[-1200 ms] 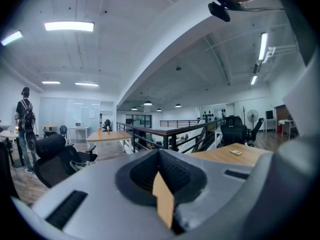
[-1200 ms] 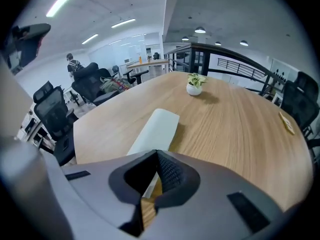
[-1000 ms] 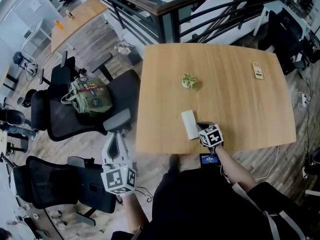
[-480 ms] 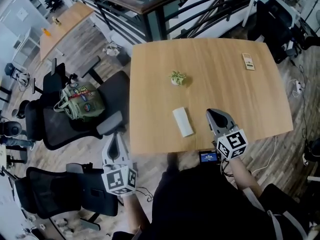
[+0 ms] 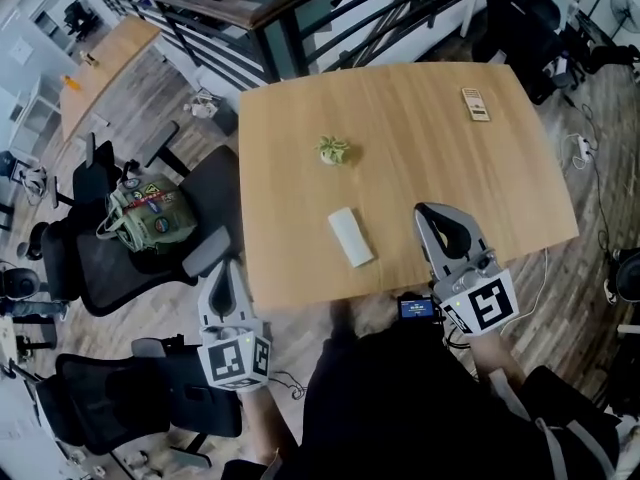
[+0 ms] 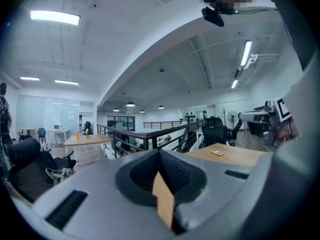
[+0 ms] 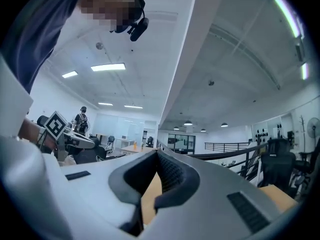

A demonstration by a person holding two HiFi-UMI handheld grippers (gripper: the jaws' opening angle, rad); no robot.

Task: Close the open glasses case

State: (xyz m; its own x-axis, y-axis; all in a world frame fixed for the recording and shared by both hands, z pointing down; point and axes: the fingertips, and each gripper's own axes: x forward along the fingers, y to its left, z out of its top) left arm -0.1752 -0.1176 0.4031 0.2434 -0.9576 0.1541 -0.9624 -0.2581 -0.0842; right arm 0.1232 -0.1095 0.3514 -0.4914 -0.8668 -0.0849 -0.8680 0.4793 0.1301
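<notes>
The white glasses case lies flat on the wooden table near its front edge, and no raised lid shows. My right gripper hangs above the table to the right of the case, clear of it, jaws shut and empty. In the right gripper view the right gripper points level across the room, its jaw tips together. My left gripper is off the table's left front corner, over the floor. In the left gripper view the left gripper has its tips meeting, with nothing held.
A small green plant stands mid-table and a small card-like item lies at the far right. Black office chairs stand left of the table, one with a green bag. A railing runs behind the table.
My right gripper has lifted off the glasses case and swung up and to the right, now pointing level. The left gripper drifted slightly. The case stays where it was.
</notes>
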